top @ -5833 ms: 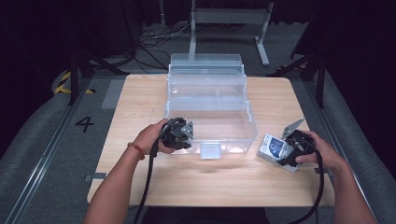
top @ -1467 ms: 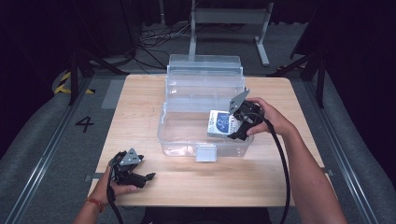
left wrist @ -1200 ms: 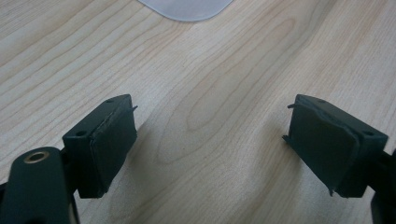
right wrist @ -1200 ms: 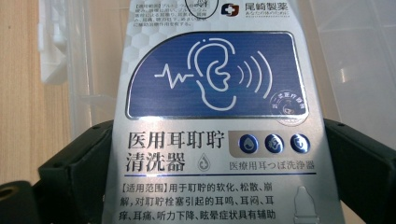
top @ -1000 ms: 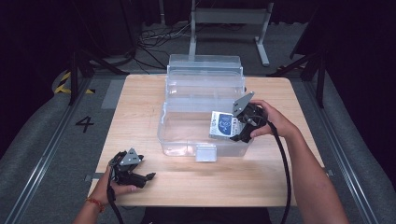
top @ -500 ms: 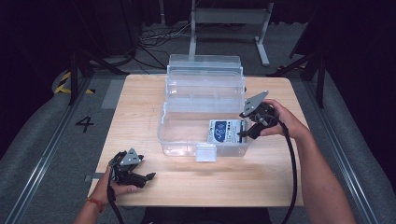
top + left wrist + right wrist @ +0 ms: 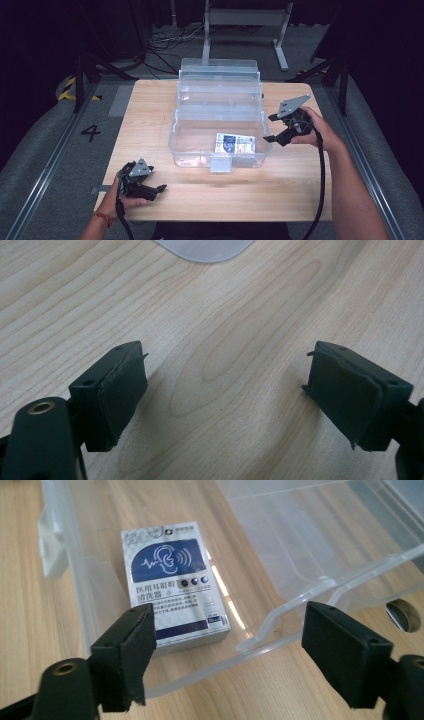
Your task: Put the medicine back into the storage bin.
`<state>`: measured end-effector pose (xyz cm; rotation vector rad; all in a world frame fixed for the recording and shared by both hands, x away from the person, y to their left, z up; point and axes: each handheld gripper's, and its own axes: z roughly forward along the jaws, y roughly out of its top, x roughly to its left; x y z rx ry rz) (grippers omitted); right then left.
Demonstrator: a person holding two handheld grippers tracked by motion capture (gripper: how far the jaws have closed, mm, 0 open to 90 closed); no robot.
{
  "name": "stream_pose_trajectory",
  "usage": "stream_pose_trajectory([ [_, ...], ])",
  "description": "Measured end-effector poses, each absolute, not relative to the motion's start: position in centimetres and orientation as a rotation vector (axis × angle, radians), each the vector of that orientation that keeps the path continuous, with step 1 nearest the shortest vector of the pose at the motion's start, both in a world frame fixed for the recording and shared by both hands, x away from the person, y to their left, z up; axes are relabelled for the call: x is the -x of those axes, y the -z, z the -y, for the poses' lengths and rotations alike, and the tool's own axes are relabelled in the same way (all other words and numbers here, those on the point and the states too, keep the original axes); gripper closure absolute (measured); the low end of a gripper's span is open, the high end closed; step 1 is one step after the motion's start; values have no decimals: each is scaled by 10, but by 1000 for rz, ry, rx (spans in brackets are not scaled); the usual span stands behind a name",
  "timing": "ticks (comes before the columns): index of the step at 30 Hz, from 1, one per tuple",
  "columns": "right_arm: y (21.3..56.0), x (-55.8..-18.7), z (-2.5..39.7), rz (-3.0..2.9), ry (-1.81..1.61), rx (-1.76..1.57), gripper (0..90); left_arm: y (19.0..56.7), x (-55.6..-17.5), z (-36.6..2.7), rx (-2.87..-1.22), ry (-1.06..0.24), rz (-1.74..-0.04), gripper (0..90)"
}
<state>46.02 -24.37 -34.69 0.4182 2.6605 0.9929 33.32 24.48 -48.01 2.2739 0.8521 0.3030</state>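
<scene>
My left tongs (image 7: 150, 189) rest spread wide at seven o'clock on the surface (image 7: 150, 115); my right tongs (image 7: 272, 128) hang apart and empty at three o'clock, just past the clear box (image 7: 220, 145). The carton (image 7: 235, 143) lies flat inside, just released; half a second ago I was lowering it. Next, I think, withdraw clear.

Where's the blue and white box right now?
The blue and white box lies flat on the floor of the clear plastic bin, at its front right in the high view, just left of the open right gripper.
</scene>
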Motion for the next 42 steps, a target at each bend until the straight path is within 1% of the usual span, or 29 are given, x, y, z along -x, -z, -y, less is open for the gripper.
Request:
stream_pose_trajectory([
  [2,347,-461,247,-2643,-1015,-459,238,478,-334,-242,-2291,-304,-874,180],
  [4,347,-463,252,-2619,-1046,-492,241,474,-335,-239,-2311,-324,-886,231],
  [5,347,-464,255,-2602,-1056,-510,251,473,-334,-238,-2324,-341,-888,241],
  [6,346,-465,256,-2591,-1059,-526,254,471,-335,-237,-2331,-342,-884,249],
  [7,346,-466,257,-2582,-1061,-536,257,468,-335,-235,-2332,-330,-873,281],
  [8,344,-469,259,-2562,-1067,-554,274,465,-334,-233,-2328,-327,-870,338],
  [10,339,-472,260,-2513,-1064,-568,318,456,-335,-231,-2334,-356,-846,354],
  [11,336,-474,260,-2495,-1052,-585,324,453,-335,-230,-2320,-350,-841,365],
  [12,334,-476,260,-2486,-1050,-593,330,447,-335,-229,-2303,-338,-829,366],
  [14,328,-481,258,-2463,-1057,-610,359,436,-337,-226,-2289,-357,-824,365],
  [17,320,-487,253,-2432,-1047,-617,360,420,-338,-222,-2274,-383,-806,351],
  [21,311,-498,242,-2426,-1028,-605,352,396,-341,-210,-2280,-432,-728,329],
  [26,301,-507,224,-2429,-1014,-578,351,375,-344,-196,-2289,-474,-643,333],
  [29,297,-512,213,-2413,-970,-542,369,369,-347,-186,-2287,-475,-611,347],
  [33,295,-521,202,-2425,-955,-541,382,371,-354,-173,-2340,-478,-571,348],
  [36,296,-528,196,-2436,-932,-536,390,372,-360,-168,-2356,-465,-581,353],
  [39,298,-535,189,-2463,-901,-526,384,374,-365,-164,-2362,-454,-594,410],
  [40,299,-539,187,-2472,-887,-519,379,375,-367,-163,-2365,-435,-585,458],
  [42,300,-544,183,-2472,-863,-508,390,376,-369,-161,-2376,-425,-580,475],
])
